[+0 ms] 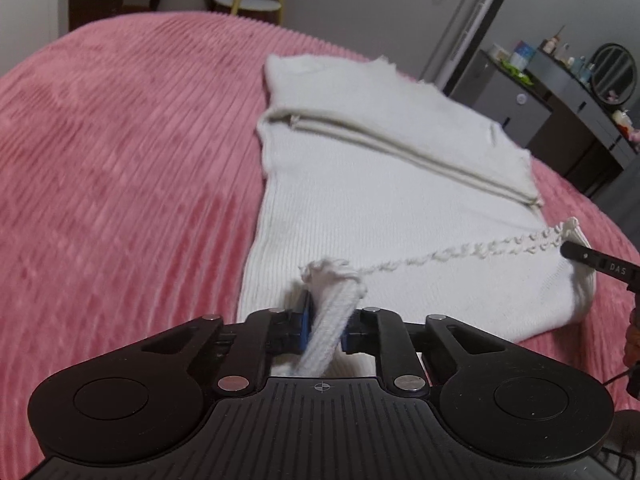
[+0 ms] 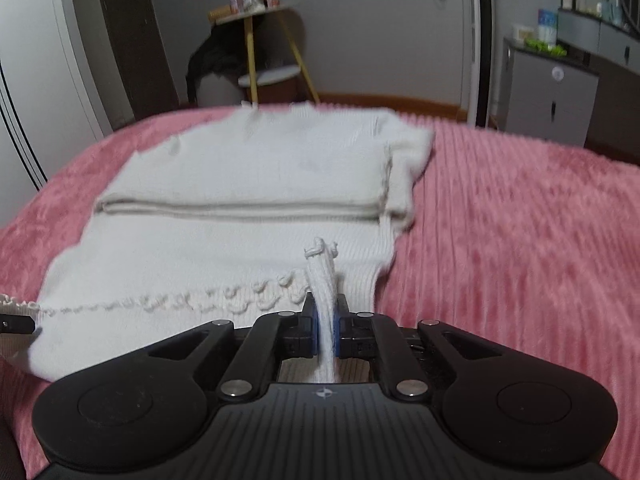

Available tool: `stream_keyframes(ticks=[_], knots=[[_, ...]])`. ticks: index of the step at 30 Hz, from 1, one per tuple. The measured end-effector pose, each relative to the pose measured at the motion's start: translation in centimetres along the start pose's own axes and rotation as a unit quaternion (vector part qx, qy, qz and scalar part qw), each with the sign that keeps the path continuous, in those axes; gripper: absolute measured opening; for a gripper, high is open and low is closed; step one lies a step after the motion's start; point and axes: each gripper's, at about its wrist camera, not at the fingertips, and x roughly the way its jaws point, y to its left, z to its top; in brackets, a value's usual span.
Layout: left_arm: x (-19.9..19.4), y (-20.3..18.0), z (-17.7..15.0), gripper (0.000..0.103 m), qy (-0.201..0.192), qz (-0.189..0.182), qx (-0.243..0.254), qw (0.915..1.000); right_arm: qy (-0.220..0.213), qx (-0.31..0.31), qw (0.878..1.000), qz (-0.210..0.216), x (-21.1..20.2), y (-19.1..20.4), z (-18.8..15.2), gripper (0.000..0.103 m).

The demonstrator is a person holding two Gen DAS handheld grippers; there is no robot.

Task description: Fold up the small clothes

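The near hem of the white sweater (image 1: 400, 200) is hidden behind the left gripper (image 1: 326, 320). The right gripper (image 1: 600, 266) is cut off by the picture's edge. Small items on the dresser (image 1: 580, 92) are too small to be told apart.

Sweater (image 1: 384, 184) flat on the bedspread (image 1: 120, 160), cabinets (image 1: 516, 108) behind, beyond the bed's edge.

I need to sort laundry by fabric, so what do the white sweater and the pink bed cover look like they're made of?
White sweater: looks like a soft knit, maybe wool or acrylic; fine ribbing and a looped, crochet-like hem show. Pink bed cover: looks like plush, corduroy-style fleece; raised parallel ridges with a slight sheen.
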Motion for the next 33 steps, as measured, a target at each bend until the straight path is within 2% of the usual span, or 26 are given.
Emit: stream_keyframes(ticks=[6, 11, 15, 18, 20, 22, 25, 29, 33], knots=[[-1.0, -0.5, 3.6, 0.013, -0.027, 0.011, 0.014, 0.9995, -0.045, -0.005, 0.999, -0.008, -1.8, 0.1, 1.7, 0.006], [-0.9, -1.8, 6.7, 0.013, -0.054, -0.003, 0.031, 0.9981, -0.058, 0.008, 0.998, -0.025, -1.6, -0.5, 2.7, 0.006], [1.3, -2.0, 7.7, 0.013, -0.048, -0.001, 0.033, 0.9983, -0.031, 0.02, 0.999, -0.034, 0.0, -1.4, 2.5, 0.006], [3.1, -1.3, 7.2, 0.014, -0.028, -0.009, 0.026, 0.9992, 0.003, 0.037, 0.999, -0.021, 1.6, -2.1, 1.8, 0.007], [3.7, -0.5, 6.4, 0.024, -0.017, -0.022, 0.017, 0.9995, 0.017, 0.046, 0.999, -0.005, 2.0, -2.4, 1.5, 0.008], [3.9, 0.3, 5.6, 0.046, -0.011, -0.034, 0.009, 0.9993, 0.019, 0.046, 0.999, 0.015, 1.9, -2.5, 1.5, 0.012], [4.0, 0.9, 4.1, 0.05, -0.002, -0.049, 0.017, 0.9986, 0.026, 0.04, 0.998, 0.035, 1.8, -2.4, 1.8, 0.026], [4.5, 0.9, 3.0, 0.046, 0.008, -0.046, 0.027, 0.9985, 0.037, 0.001, 0.999, 0.034, 2.2, -1.2, 2.1, 0.036], [4.7, 1.0, 3.0, 0.024, 0.006, -0.047, 0.016, 0.9987, 0.052, -0.014, 0.998, 0.024, 3.1, -0.4, 2.3, 0.038]])
